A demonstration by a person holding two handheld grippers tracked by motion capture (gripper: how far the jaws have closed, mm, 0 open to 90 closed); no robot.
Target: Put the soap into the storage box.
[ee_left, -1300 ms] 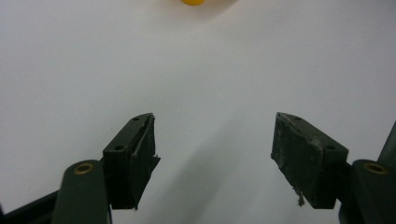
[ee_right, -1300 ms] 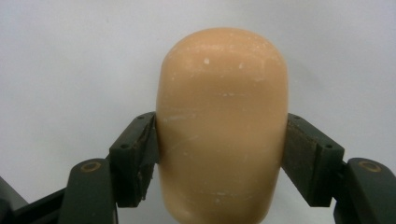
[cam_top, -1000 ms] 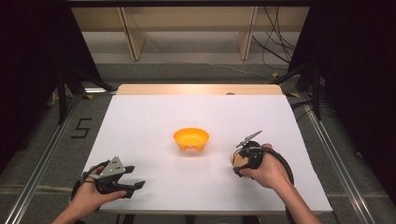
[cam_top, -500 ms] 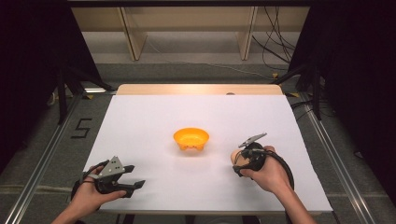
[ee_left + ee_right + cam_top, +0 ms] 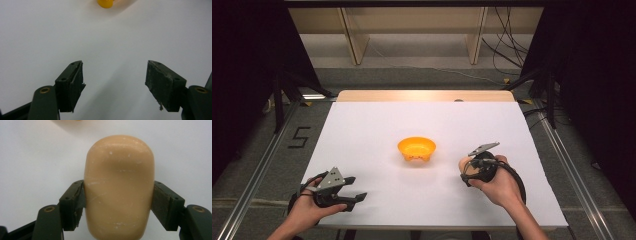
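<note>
Since a second ago my right gripper [image 5: 467, 169] has swung round a little, its grey plate lower now; my left gripper [image 5: 354, 187] has not shifted. Going left to right: left jaws spread over bare white table [image 5: 377, 125], one orange bowl [image 5: 416, 148] at centre, then one tan, smooth, rounded, egg-like lump [image 5: 119, 185], faintly scuffed, pinched between my right jaws just right of the bowl.

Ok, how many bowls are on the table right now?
1. The orange bowl sits near the middle of the white table, left of the right gripper holding a tan rounded object.
</note>
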